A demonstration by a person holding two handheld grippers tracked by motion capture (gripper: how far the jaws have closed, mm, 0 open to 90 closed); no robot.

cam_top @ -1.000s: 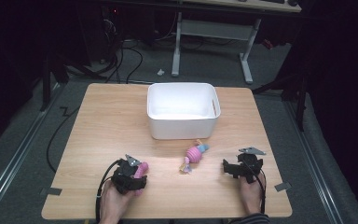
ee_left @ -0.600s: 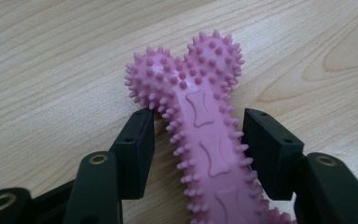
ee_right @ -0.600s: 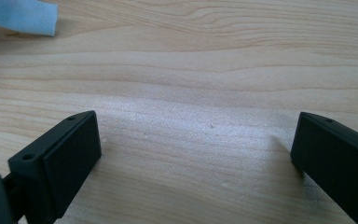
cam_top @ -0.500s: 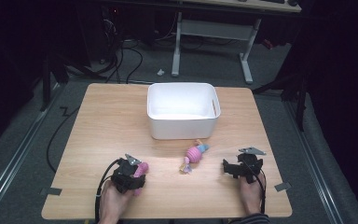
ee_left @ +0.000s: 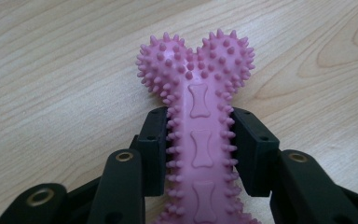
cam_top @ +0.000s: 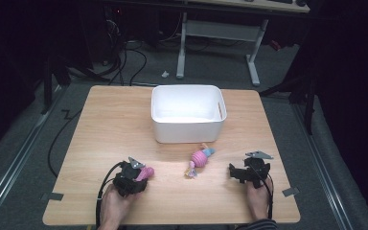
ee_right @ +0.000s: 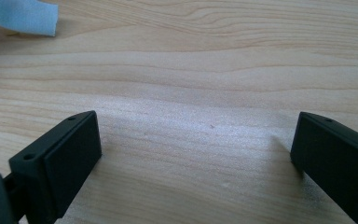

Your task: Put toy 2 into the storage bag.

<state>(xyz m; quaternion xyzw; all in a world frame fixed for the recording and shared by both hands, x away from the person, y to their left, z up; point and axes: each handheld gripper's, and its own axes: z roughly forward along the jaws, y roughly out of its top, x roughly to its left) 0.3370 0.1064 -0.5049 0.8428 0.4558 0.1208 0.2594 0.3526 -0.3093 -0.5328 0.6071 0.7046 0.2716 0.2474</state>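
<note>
A pink spiky bone-shaped toy [ee_left: 200,93] lies on the wooden table [cam_top: 115,129] near the front left. My left gripper [ee_left: 200,140] has just been closing and is now shut on the toy's shaft, with both pads pressed against its spikes. In the high view, the same left gripper [cam_top: 135,178] rests on the table with the pink toy [cam_top: 146,172] sticking out to its right. At the front right, my right gripper [cam_top: 237,172] rests low on the wood. Its jaws stand wide open around bare table in the right gripper view [ee_right: 200,154].
A white plastic bin [cam_top: 189,134] stands at mid-table. A small pink striped toy [cam_top: 199,158] with blue and yellow ends lies in front of it, between the two grippers. A light blue bit [ee_right: 23,16] shows past the right jaws. Tape marks [cam_top: 290,191] sit near the front corners.
</note>
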